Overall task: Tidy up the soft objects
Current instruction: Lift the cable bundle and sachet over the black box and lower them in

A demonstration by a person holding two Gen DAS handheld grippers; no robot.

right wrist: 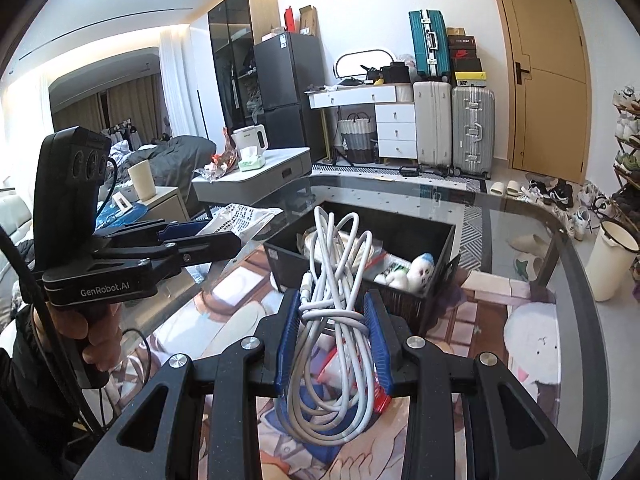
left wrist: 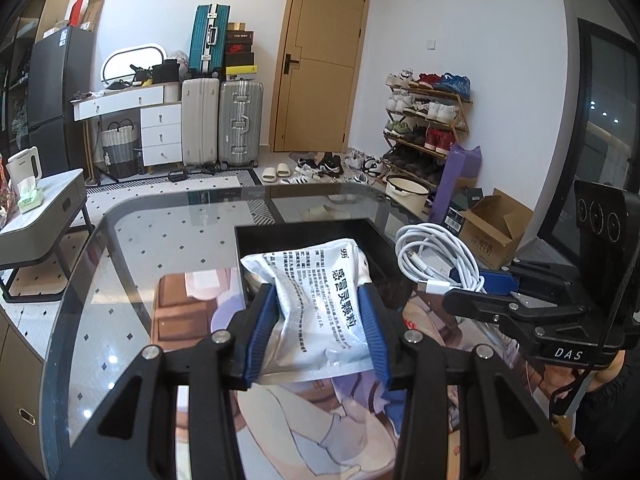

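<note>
My left gripper (left wrist: 318, 294) is shut on a white printed sachet pack (left wrist: 316, 304), held above the glass table just in front of the black storage box (left wrist: 256, 240). My right gripper (right wrist: 333, 300) is shut on a coiled white cable (right wrist: 340, 272), lifted over the table before the same black box (right wrist: 440, 280). Inside that box lie a small white plush toy (right wrist: 418, 270) and some packets. In the left wrist view the right gripper (left wrist: 480, 282) shows at the right with the cable bundle (left wrist: 434, 258). The left gripper (right wrist: 192, 236) and its pack (right wrist: 244, 216) show left in the right wrist view.
The glass table (left wrist: 132, 264) has a rounded far edge and a printed mat under it. A grey side table (right wrist: 256, 180) with a kettle and tissue box stands to the left. A red-edged packet (right wrist: 340, 364) lies on the table under the cable. A hand (right wrist: 96, 336) grips the left handle.
</note>
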